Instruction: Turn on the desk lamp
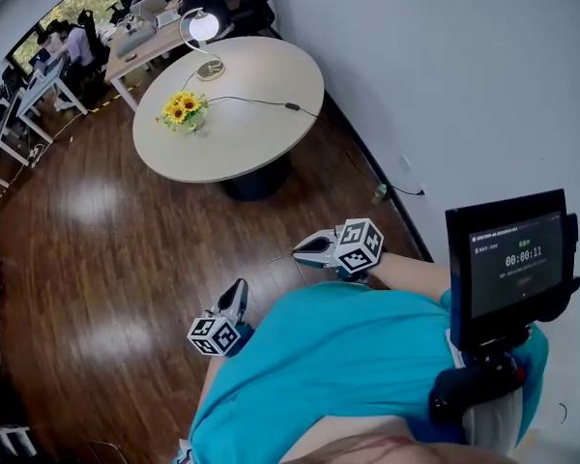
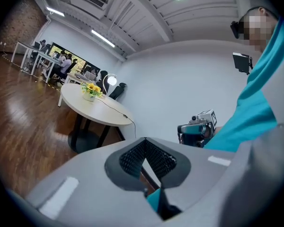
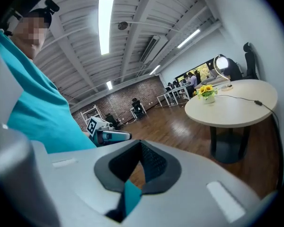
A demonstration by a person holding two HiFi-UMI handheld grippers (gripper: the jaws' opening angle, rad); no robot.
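Note:
The desk lamp (image 1: 204,31) stands at the far edge of a round white table (image 1: 261,138); its round head looks bright white. Its thin black cord with an inline switch (image 1: 292,106) runs across the tabletop. In the gripper views the lamp (image 2: 110,81) (image 3: 221,64) is small and far off. Both grippers hang close to the person's body, well short of the table. My left gripper (image 1: 239,288) points up toward the table, its jaws shut on nothing. My right gripper (image 1: 298,250) points left, also shut and empty.
A small pot of sunflowers (image 1: 183,110) sits on the table's left side. A white wall (image 1: 445,75) runs along the right. Office desks with seated people (image 1: 68,46) fill the far left. A tablet (image 1: 512,259) is mounted at the person's chest. Wooden floor lies between me and the table.

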